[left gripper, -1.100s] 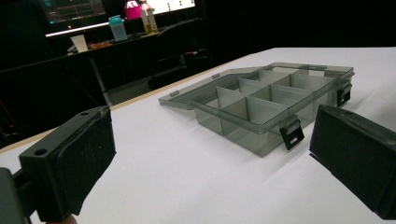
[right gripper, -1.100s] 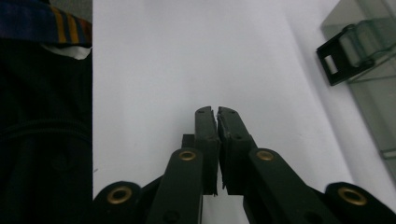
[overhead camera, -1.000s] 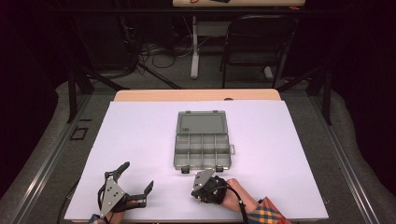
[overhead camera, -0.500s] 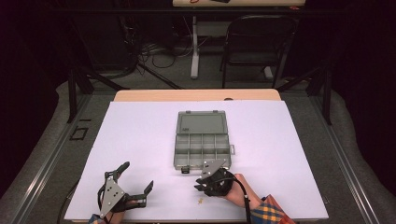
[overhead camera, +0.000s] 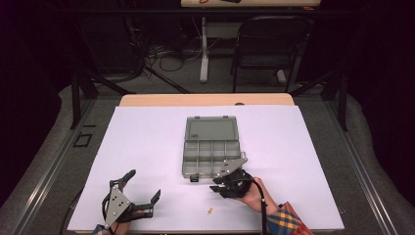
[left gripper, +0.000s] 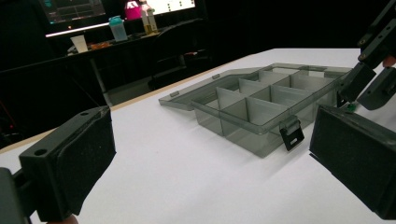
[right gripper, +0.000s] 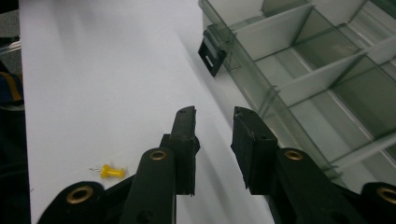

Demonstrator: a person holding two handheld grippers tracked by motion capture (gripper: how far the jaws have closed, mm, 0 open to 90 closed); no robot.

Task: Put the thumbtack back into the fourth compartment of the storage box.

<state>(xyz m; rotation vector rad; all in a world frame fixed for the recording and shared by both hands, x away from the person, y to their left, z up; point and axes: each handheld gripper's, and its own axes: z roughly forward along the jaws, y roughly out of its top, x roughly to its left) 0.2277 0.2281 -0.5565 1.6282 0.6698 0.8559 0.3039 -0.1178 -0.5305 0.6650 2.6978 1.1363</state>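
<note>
Right tongs [overhead camera: 219, 182] just been opening, nothing between, at organizer box [overhead camera: 210, 147] 5 o'clock corner; yellow pushpin [overhead camera: 210, 211] near; left tongs [overhead camera: 142, 188] spread, empty.

White sheet [overhead camera: 147, 147] covers desk; wooden desk edge [overhead camera: 205, 99] shows at far side. Black chair [overhead camera: 271, 49] behind desk, cables [overhead camera: 161, 54] on floor beside white post [overhead camera: 204, 49]. Left gripper view: monitor [left gripper: 72, 9], teal-lidded jar [left gripper: 117, 28], white cup [left gripper: 80, 43] on dark background bench.
</note>
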